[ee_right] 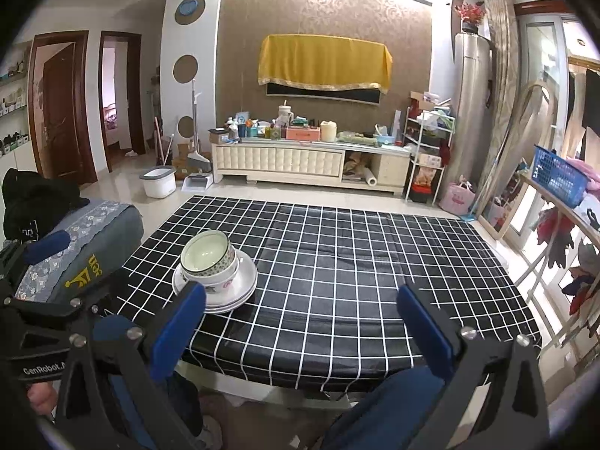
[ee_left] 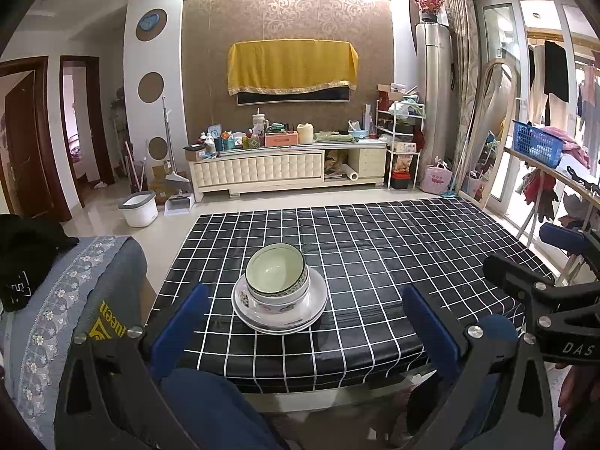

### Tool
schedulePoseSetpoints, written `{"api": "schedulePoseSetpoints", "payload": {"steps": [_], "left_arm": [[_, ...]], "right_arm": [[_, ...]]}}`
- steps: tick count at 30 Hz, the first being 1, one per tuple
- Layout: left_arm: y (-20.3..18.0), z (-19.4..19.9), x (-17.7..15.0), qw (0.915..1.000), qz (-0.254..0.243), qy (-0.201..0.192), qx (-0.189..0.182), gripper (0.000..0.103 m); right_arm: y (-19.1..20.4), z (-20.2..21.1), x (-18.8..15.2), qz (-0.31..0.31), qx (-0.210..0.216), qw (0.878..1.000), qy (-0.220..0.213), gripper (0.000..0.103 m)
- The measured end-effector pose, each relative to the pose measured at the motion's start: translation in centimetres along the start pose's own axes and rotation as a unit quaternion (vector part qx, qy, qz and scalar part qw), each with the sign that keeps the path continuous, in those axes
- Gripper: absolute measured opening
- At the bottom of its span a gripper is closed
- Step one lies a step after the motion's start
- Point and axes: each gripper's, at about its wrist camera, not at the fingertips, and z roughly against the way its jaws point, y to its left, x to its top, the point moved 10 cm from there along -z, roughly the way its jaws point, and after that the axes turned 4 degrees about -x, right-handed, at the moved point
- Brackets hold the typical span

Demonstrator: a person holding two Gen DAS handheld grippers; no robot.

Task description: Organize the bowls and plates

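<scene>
— Left wrist view first: where does the stack sit for you?

— On the black tablecloth with the white grid (ee_left: 375, 262), toward its near-left part. Two white ceramic plates (ee_left: 313, 305) lie stacked, and nested on them are a white floral-printed bowl (ee_left: 277, 305) with a pale green bowl with a patterned band (ee_left: 275, 272) inside it, tilted slightly.

— Which claw is closer?

— Your left gripper (ee_left: 305, 322). The stack lies straight ahead of it, centred between its blue pads (ee_left: 180, 328), which stand wide apart and hold nothing. From your right gripper (ee_right: 300, 320), equally wide and empty, the stack sits off to the left, just past the left pad.

— So?

— You'd likely lead with the left; the round stack has no long axis to line up with.
</scene>
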Motion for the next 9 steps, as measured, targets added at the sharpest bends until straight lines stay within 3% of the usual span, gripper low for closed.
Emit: {"api": "schedulePoseSetpoints", "payload": {"steps": [9], "left_arm": [[0.06, -0.06, -0.04, 1.0000, -0.003, -0.001, 0.003, 0.103]], "right_arm": [[0.01, -0.09, -0.40, -0.002, -0.003, 1.000, 0.003, 0.103]]}}
